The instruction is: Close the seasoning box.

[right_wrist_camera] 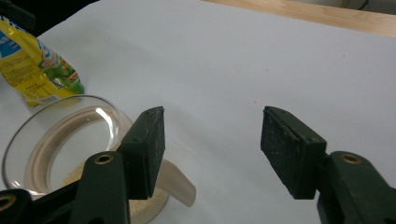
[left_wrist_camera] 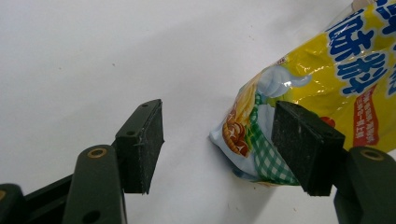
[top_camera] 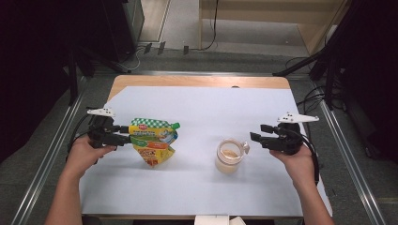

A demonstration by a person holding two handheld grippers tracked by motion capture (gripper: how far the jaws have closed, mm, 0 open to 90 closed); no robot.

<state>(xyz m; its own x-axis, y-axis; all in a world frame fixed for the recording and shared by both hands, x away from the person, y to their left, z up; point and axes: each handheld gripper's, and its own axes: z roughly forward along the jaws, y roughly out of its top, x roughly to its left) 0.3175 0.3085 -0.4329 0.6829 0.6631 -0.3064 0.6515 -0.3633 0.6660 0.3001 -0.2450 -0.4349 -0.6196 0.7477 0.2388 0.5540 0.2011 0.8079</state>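
While two claws gape, one pouch, one mug

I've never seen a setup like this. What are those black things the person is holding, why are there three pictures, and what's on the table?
A person sits at a table covered with white paper, holding a hand-worked clamp with two black jaws in each hand: the left gripper and the right gripper. The high view looks down from above. The other two pictures come from small cameras riding on each gripper, looking out between its jaws. On the paper lie a yellow and green food pouch and a glass mug with some pale powder inside. Both grippers stand open. The left one is at the pouch's edge, the right one beside the mug's handle. Neither holds anything.
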